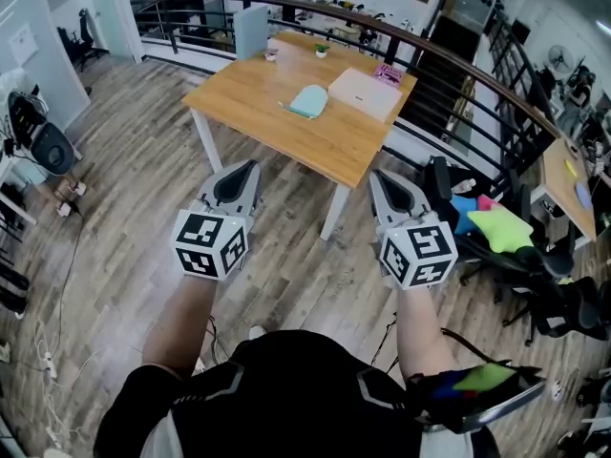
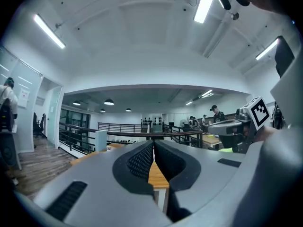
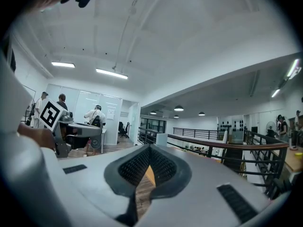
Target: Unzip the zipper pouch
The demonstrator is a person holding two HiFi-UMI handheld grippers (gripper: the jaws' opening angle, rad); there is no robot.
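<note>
The room is brightly and evenly lit from above. In the left gripper view, long ceiling strip lights (image 2: 204,4) burn pure white with no detail, and the pale ceiling (image 2: 142,46) spreads their glow. The wooden bench (image 1: 286,113) in the head view is bright and casts only a faint, soft shadow on the floor (image 1: 143,160). All three pictures bulge like a fish-eye, so the railing (image 1: 382,27) bends into an arc. Both gripper views darken to black at the corners. There the fingers (image 2: 137,162) close to the lens look soft, while the distant room is sharper.
</note>
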